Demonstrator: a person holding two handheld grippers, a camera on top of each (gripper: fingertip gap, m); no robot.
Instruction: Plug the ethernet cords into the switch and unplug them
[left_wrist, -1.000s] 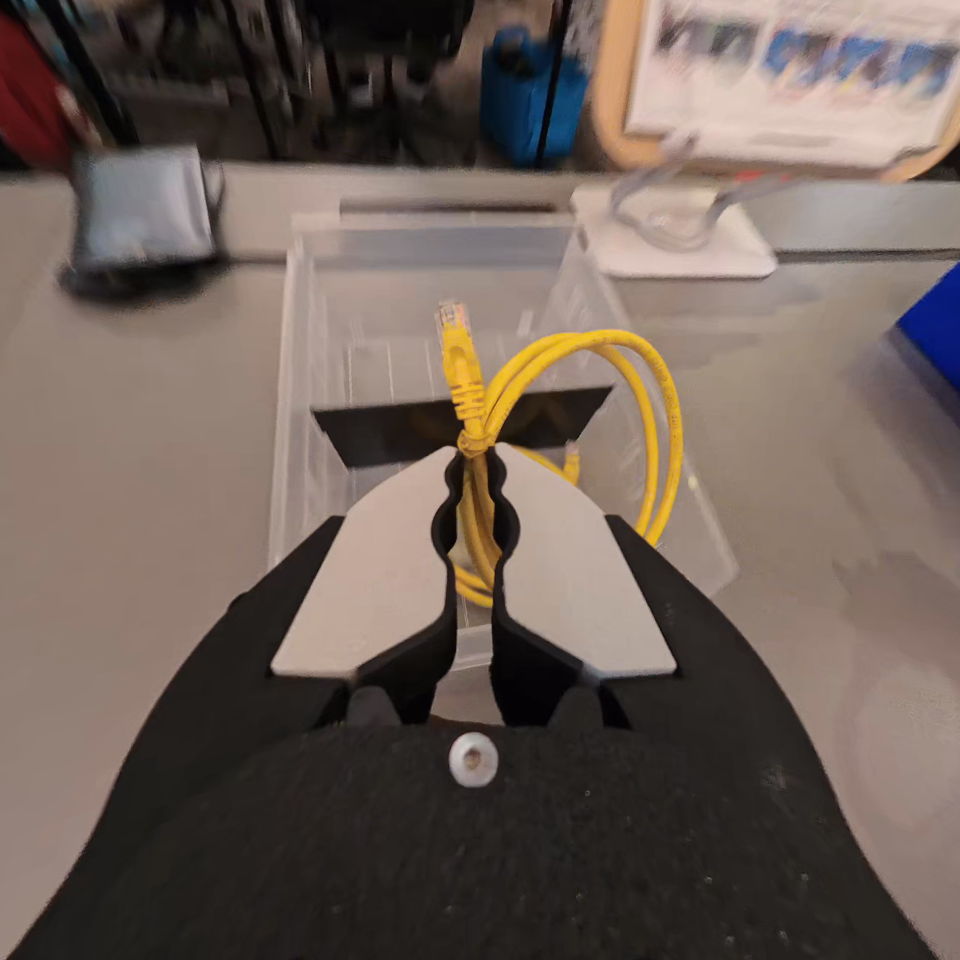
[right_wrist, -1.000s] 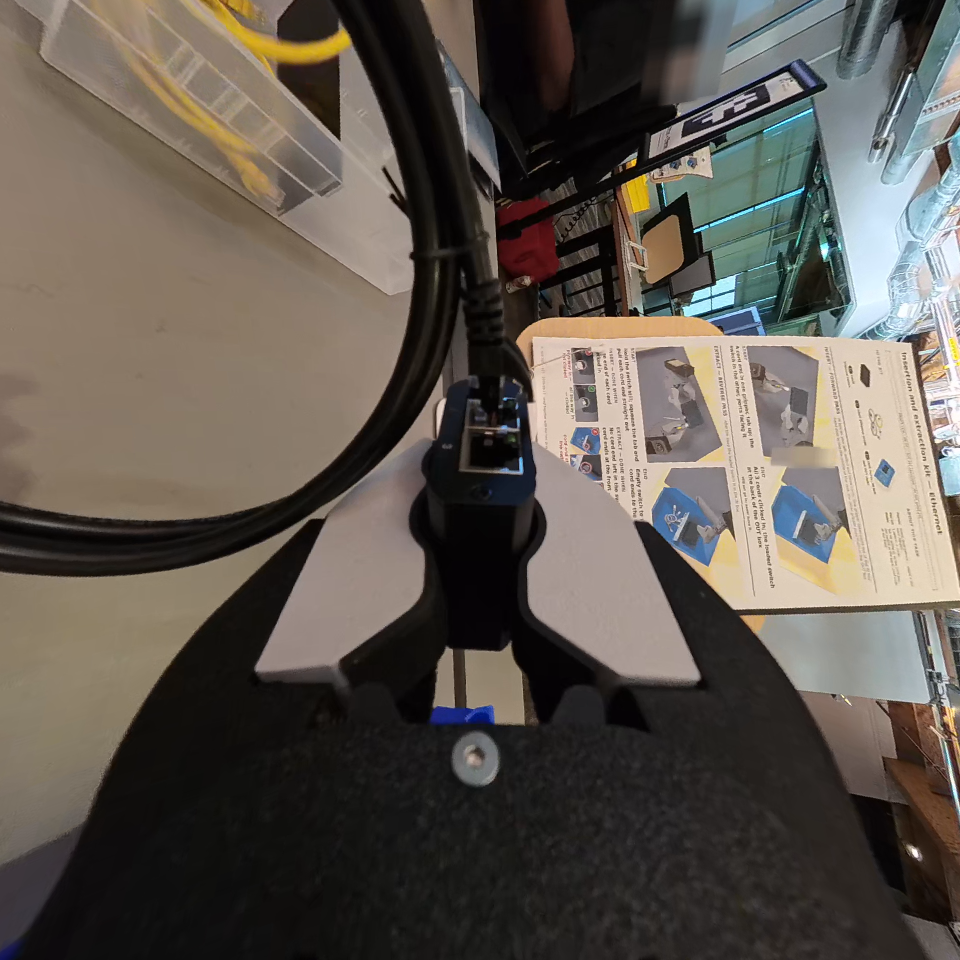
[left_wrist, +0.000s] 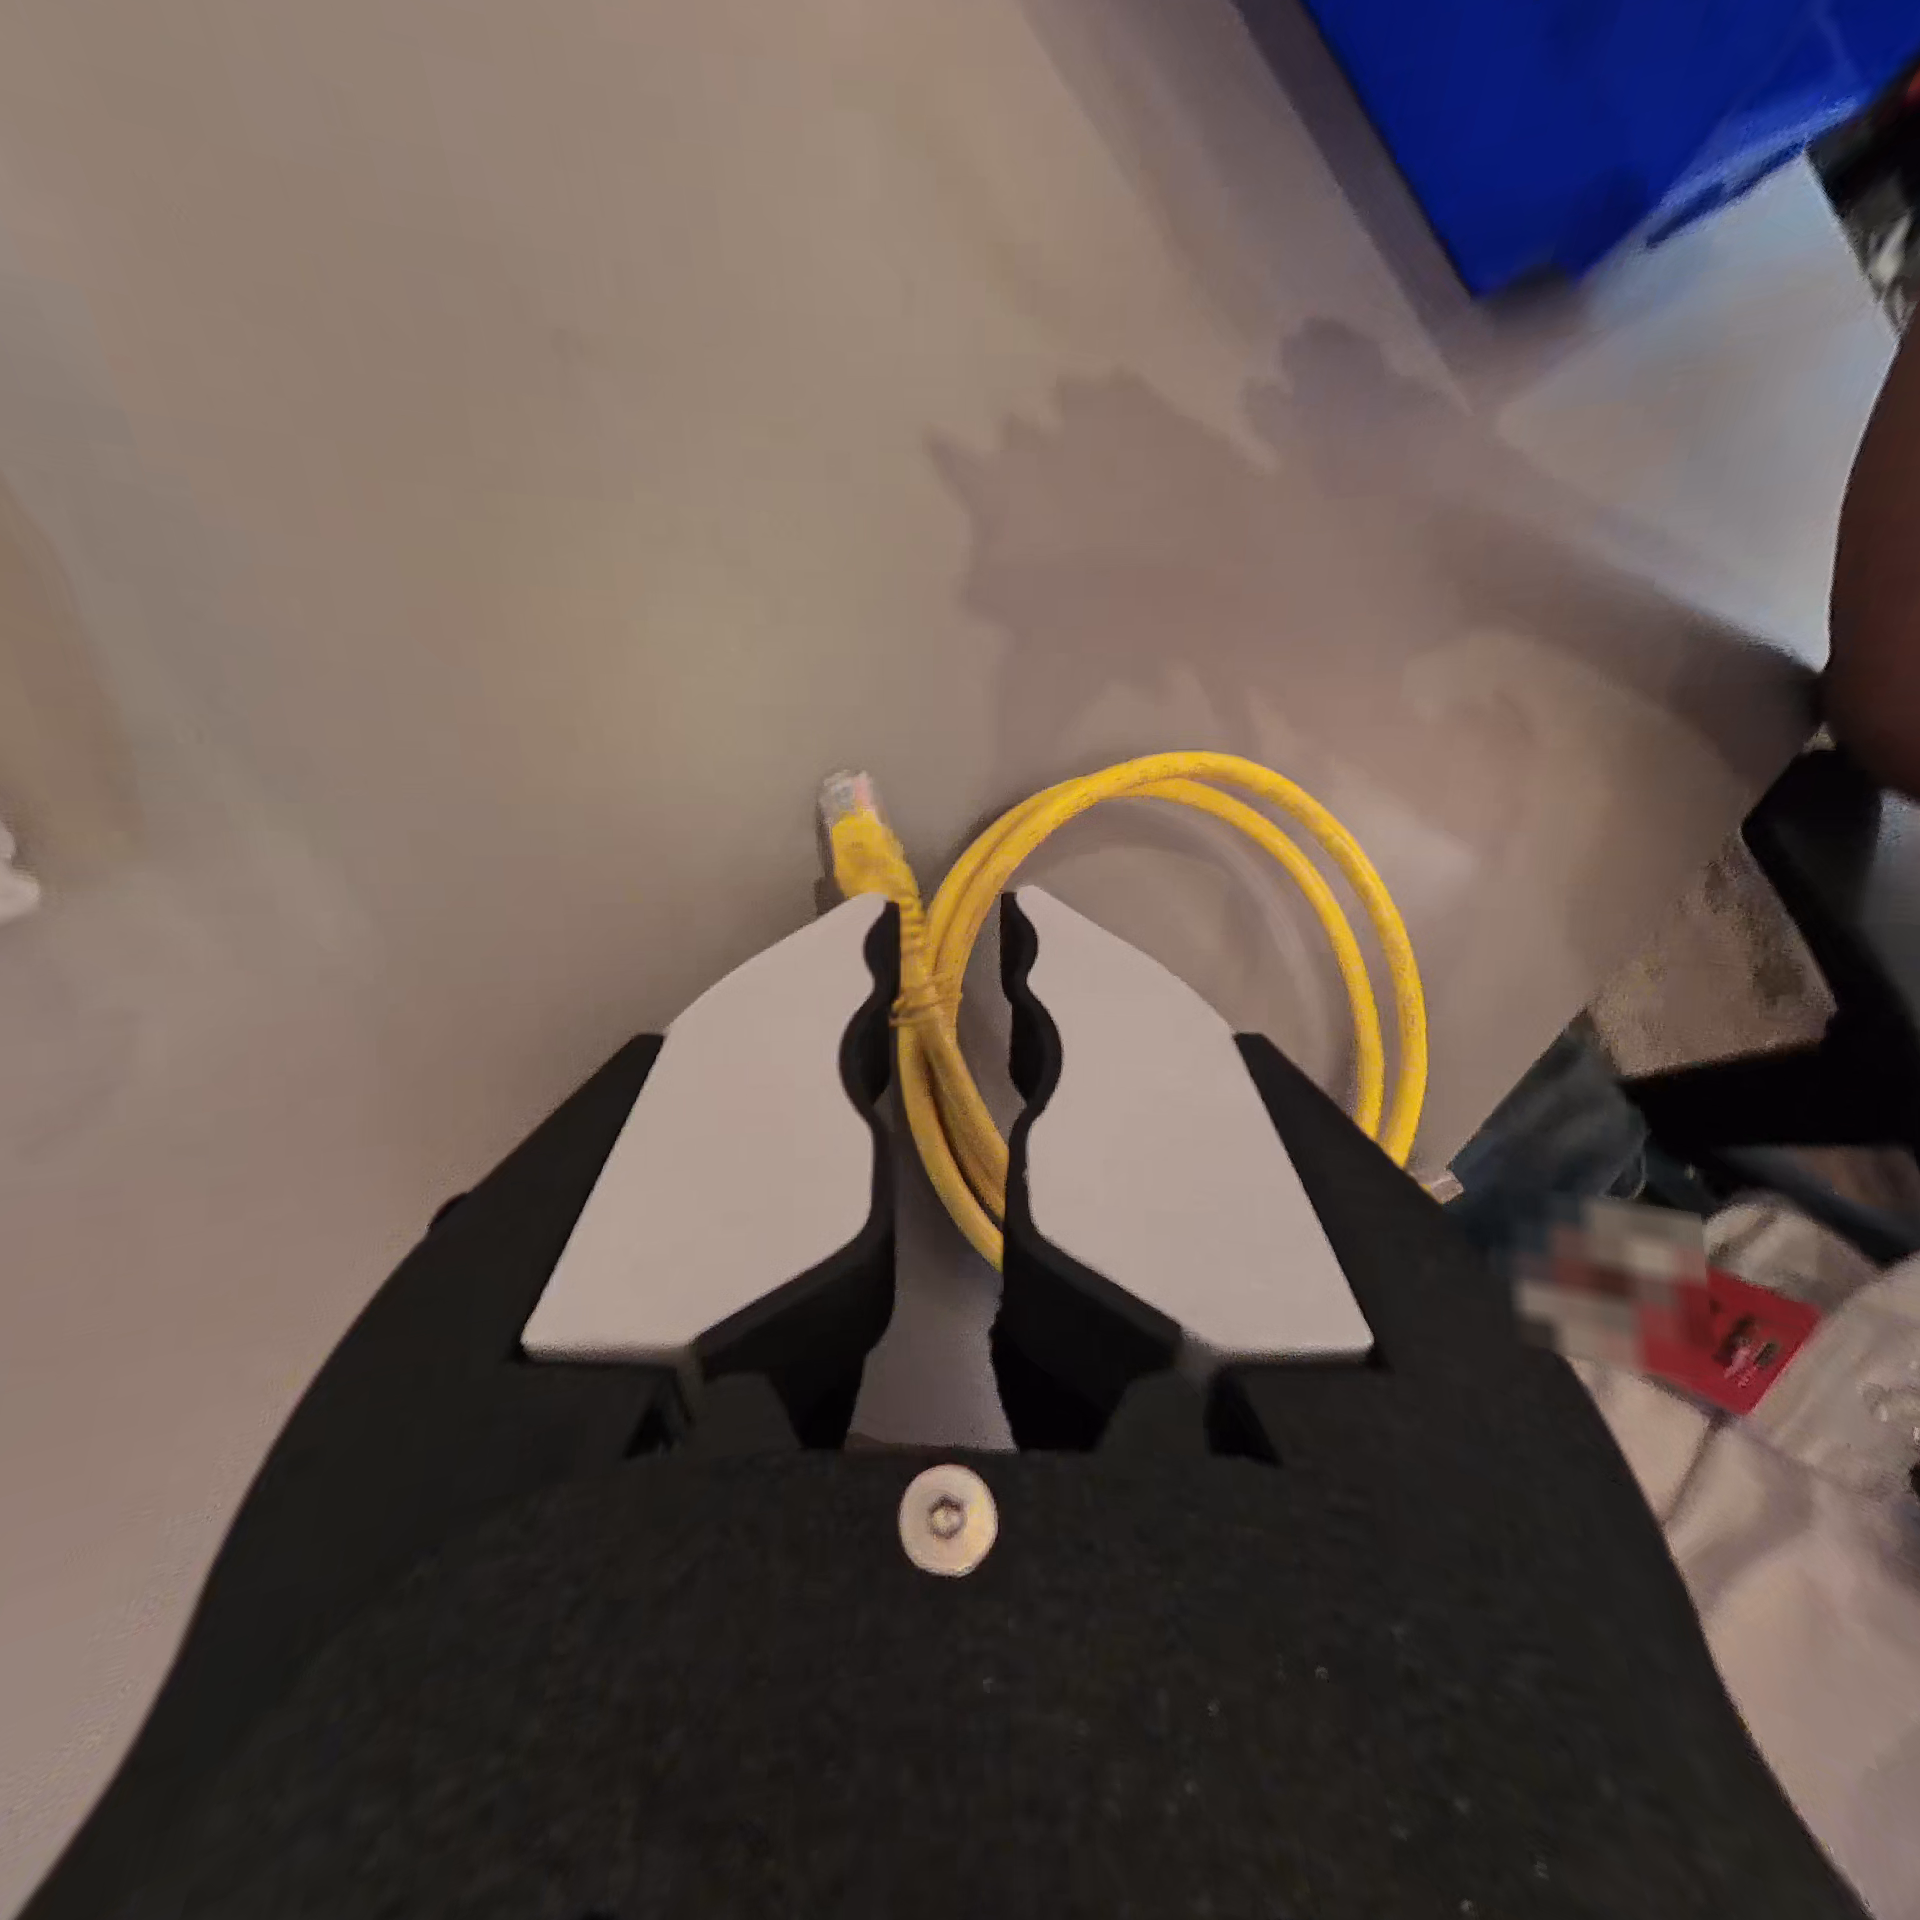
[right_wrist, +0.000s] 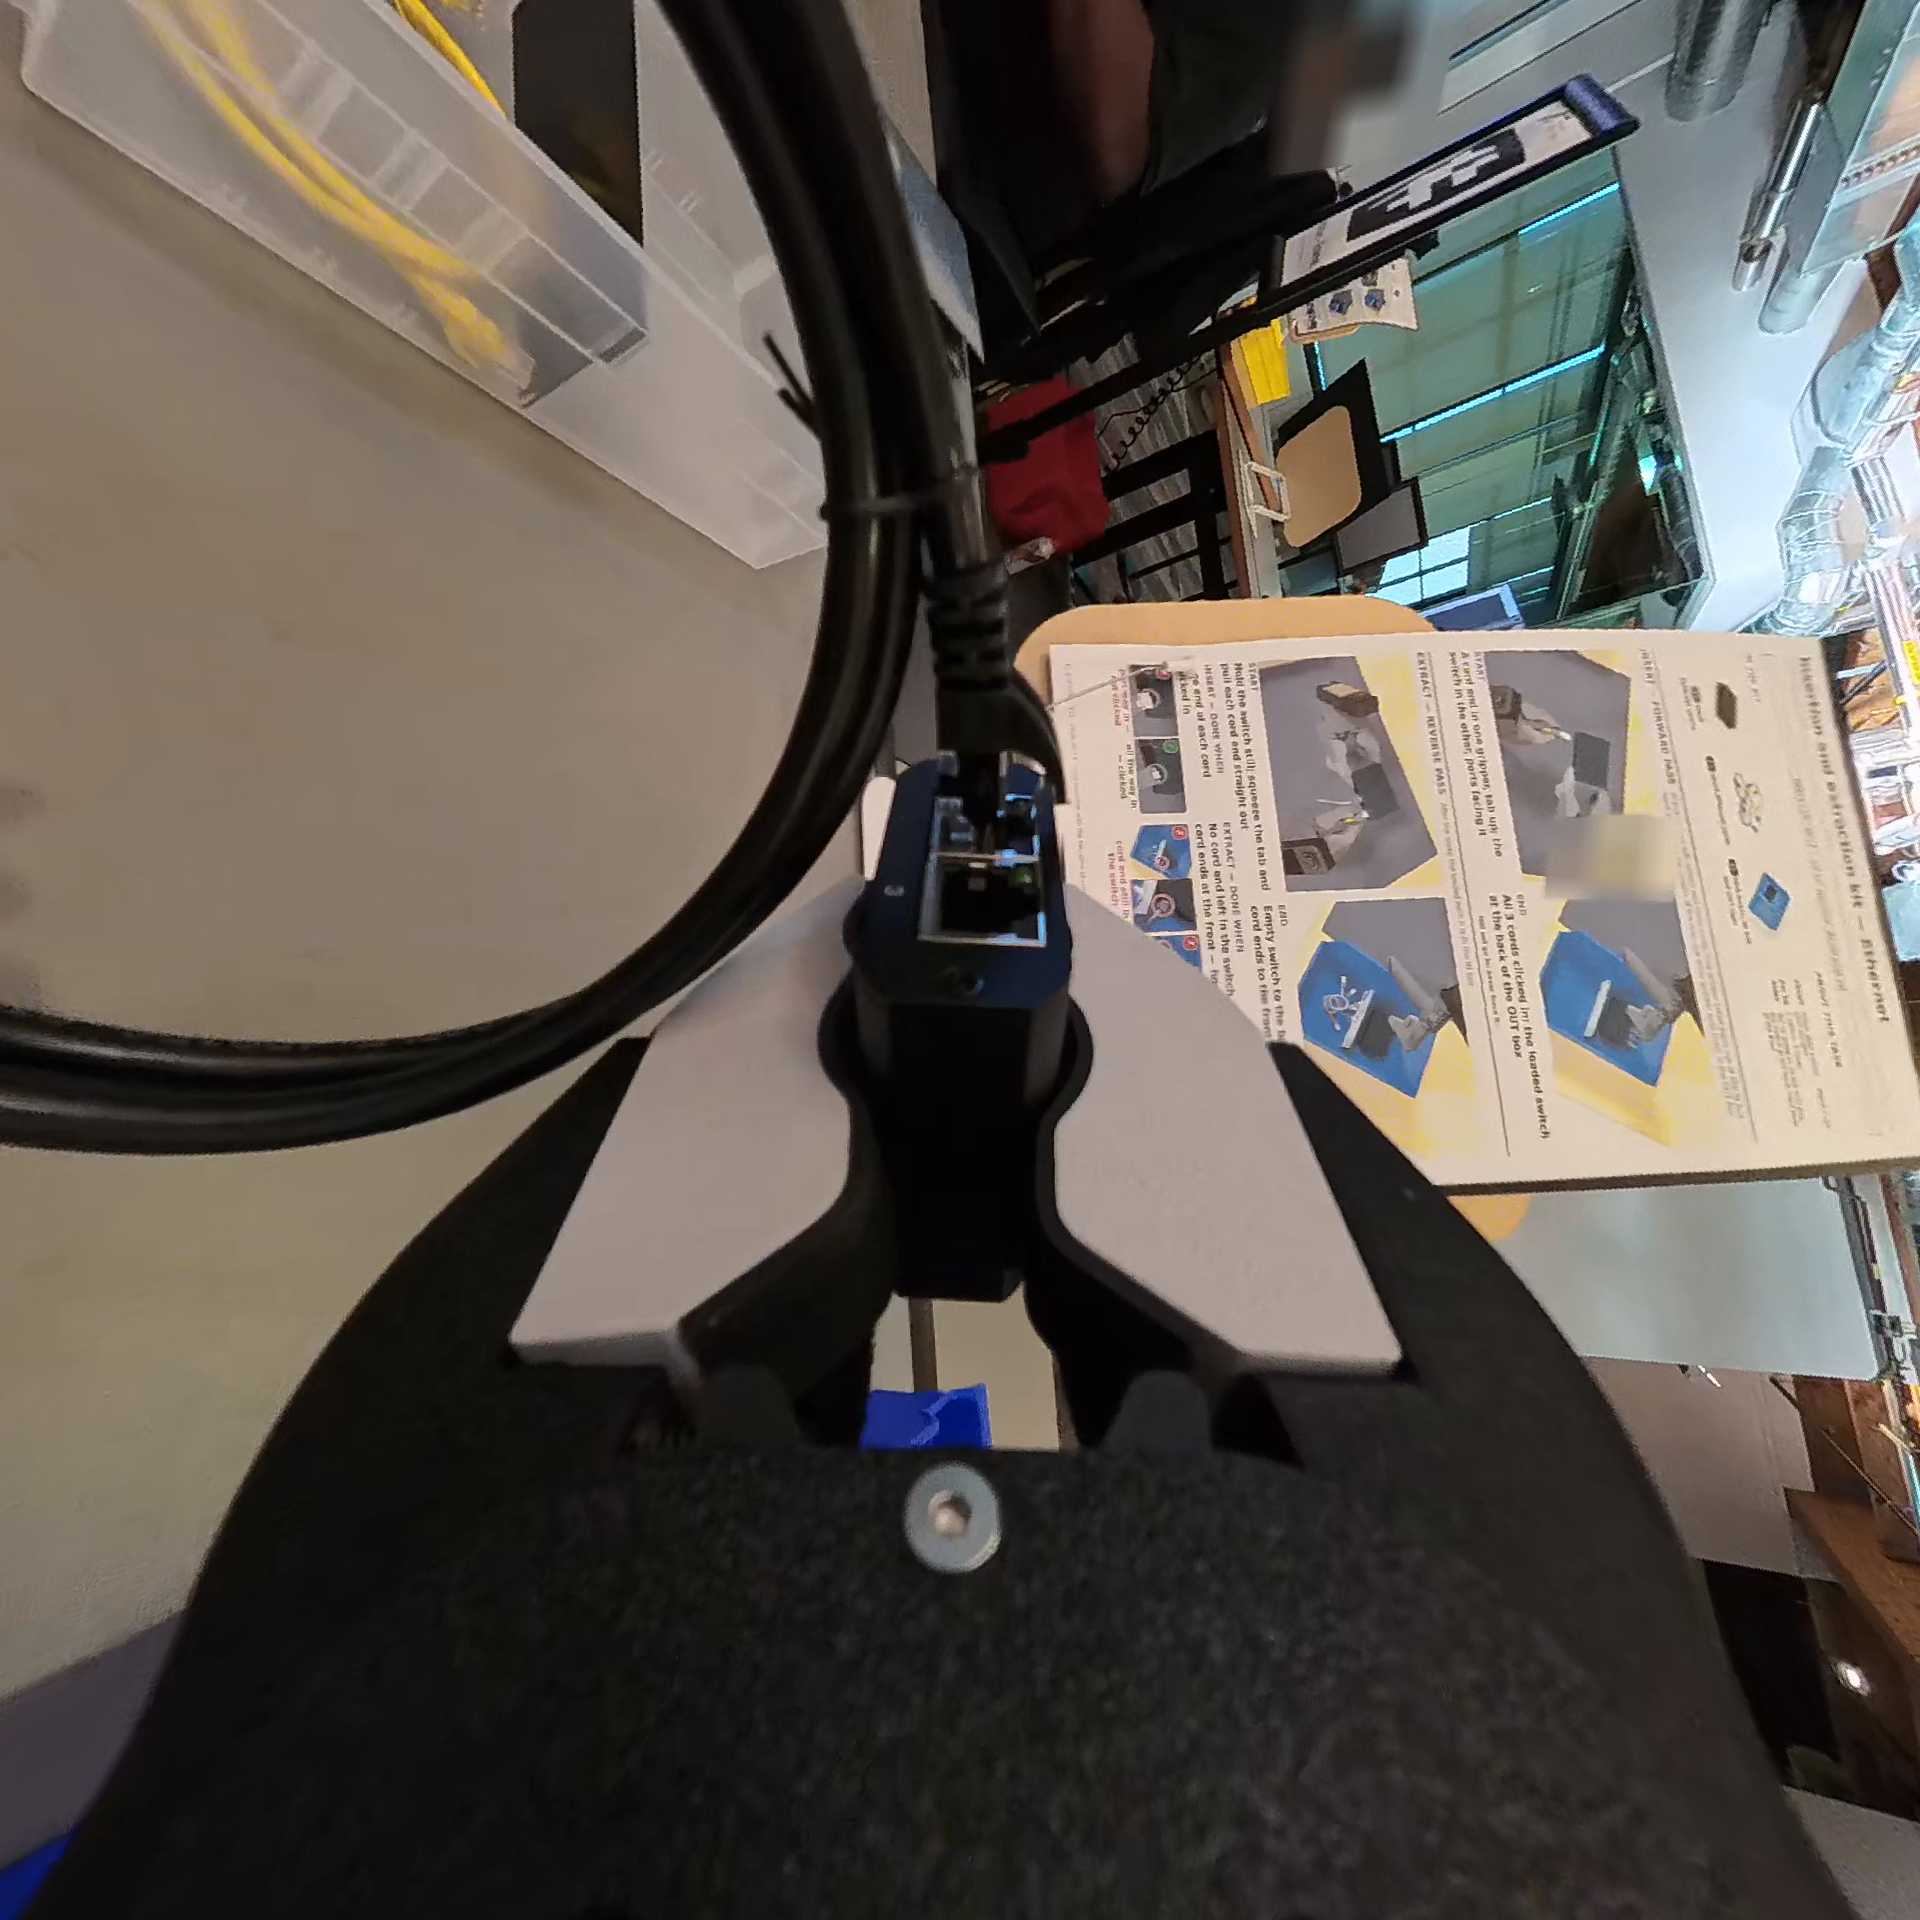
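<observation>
— What sits in your left gripper (left_wrist: 943, 914)?
— A coiled yellow ethernet cord (left_wrist: 1164, 935) lies loose between parted jaws, over the grey table (left_wrist: 520, 416).
— And your right gripper (right_wrist: 961, 997)?
— It clamps the dark blue box-shaped switch (right_wrist: 966, 935); a black cable (right_wrist: 831, 520) is plugged in beyond it.

**Right gripper clamps the switch**

The right gripper (right_wrist: 961, 935) holds a dark blue switch (right_wrist: 961, 997), both pads pressed on its sides. A black cord (right_wrist: 883, 436) plugs into its far port and loops toward 9 o'clock. At 11 o'clock, a clear bin (right_wrist: 623, 332) holds yellow cords (right_wrist: 343, 177); at 3 o'clock, an instruction sheet (right_wrist: 1558, 904).
</observation>
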